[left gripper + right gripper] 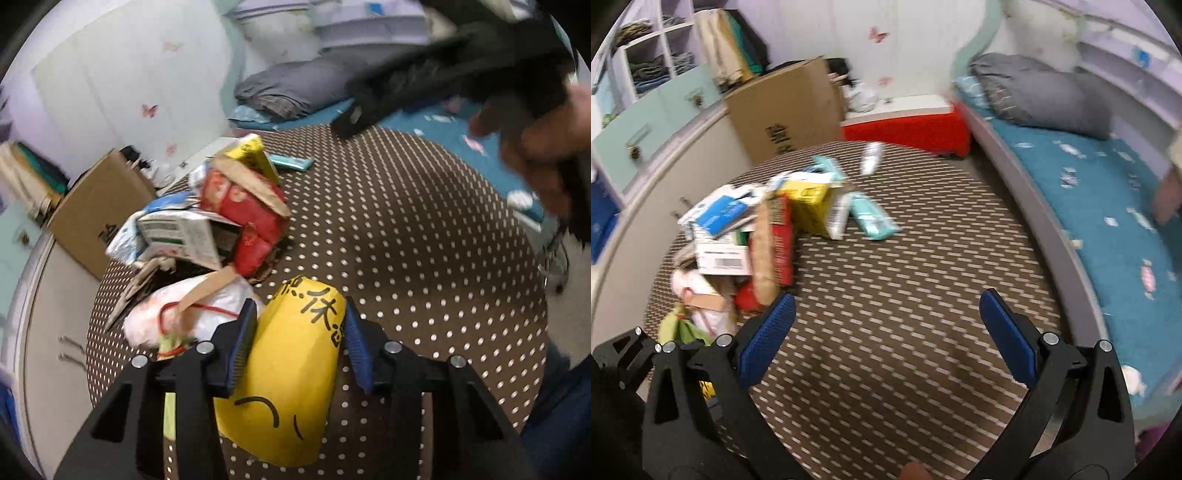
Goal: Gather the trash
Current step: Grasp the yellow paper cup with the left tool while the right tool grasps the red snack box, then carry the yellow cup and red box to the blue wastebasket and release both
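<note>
right claw [354, 118] blurred — trash pile [768, 229] smeared

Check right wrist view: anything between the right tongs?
No. The right tongs stand wide open over bare dotted rug, with the trash pile off to their left.

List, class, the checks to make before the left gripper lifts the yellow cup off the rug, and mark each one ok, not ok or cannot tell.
1. Yellow cup sits between the left gripper pads: ok.
2. Both pads press firmly on the cup: cannot tell; they sit against its sides, but the grip force does not show.
3. Cup is free of the trash pile: ok, it lies apart, though the white bag is close to the near pad.
4. Right gripper is open and empty: ok.
5. Right gripper keeps out of the lifting path: cannot tell; it is blurred above the rug.
</note>
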The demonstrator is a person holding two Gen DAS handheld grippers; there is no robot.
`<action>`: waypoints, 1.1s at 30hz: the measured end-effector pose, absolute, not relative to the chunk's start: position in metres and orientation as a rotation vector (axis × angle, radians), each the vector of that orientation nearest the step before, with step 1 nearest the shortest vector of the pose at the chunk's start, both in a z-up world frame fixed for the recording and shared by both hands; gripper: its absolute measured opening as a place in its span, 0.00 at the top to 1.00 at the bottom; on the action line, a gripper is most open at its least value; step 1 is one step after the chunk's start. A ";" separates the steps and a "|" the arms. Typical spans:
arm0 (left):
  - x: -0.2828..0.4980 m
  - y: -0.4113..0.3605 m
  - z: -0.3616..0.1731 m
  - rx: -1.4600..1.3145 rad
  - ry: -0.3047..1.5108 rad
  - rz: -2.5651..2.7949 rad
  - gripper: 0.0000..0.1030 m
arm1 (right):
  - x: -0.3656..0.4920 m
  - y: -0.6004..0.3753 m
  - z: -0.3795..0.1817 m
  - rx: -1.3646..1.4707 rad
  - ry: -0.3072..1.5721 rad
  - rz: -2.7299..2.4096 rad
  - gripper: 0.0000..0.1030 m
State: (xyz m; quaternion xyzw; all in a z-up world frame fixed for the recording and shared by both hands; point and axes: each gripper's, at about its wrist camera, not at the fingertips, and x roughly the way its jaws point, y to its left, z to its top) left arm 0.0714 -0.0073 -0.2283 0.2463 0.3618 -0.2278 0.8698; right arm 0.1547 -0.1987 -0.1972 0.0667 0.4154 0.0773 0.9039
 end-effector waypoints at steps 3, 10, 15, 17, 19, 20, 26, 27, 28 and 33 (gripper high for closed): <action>0.070 0.001 -0.221 0.475 0.746 -0.444 0.52 | 0.179 -0.177 -0.201 0.164 0.856 0.265 0.06; 0.062 -0.002 -0.240 0.522 0.769 -0.452 0.35 | 0.220 -0.148 -0.219 0.213 0.921 0.383 0.18; 0.068 -0.007 -0.244 0.538 0.768 -0.440 0.43 | 0.228 -0.147 -0.229 0.320 0.958 0.473 0.66; 0.067 -0.005 -0.240 0.543 0.757 -0.439 0.47 | 0.217 -0.149 -0.221 0.312 0.936 0.469 0.70; 0.067 -0.002 -0.234 0.529 0.749 -0.433 0.50 | 0.208 -0.154 -0.213 0.312 0.921 0.468 0.72; 0.067 0.000 -0.231 0.518 0.747 -0.428 0.51 | 0.202 -0.157 -0.208 0.310 0.912 0.458 0.72; 0.070 0.007 -0.216 0.443 0.727 -0.407 0.60 | 0.176 -0.180 -0.189 0.292 0.862 0.418 0.72; 0.070 0.006 -0.212 0.431 0.721 -0.406 0.64 | 0.174 -0.185 -0.187 0.297 0.855 0.414 0.72; 0.070 0.006 -0.209 0.420 0.715 -0.406 0.65 | 0.169 -0.191 -0.183 0.307 0.842 0.405 0.72; 0.073 0.007 -0.196 0.344 0.698 -0.400 0.67 | 0.154 -0.215 -0.169 0.325 0.797 0.379 0.72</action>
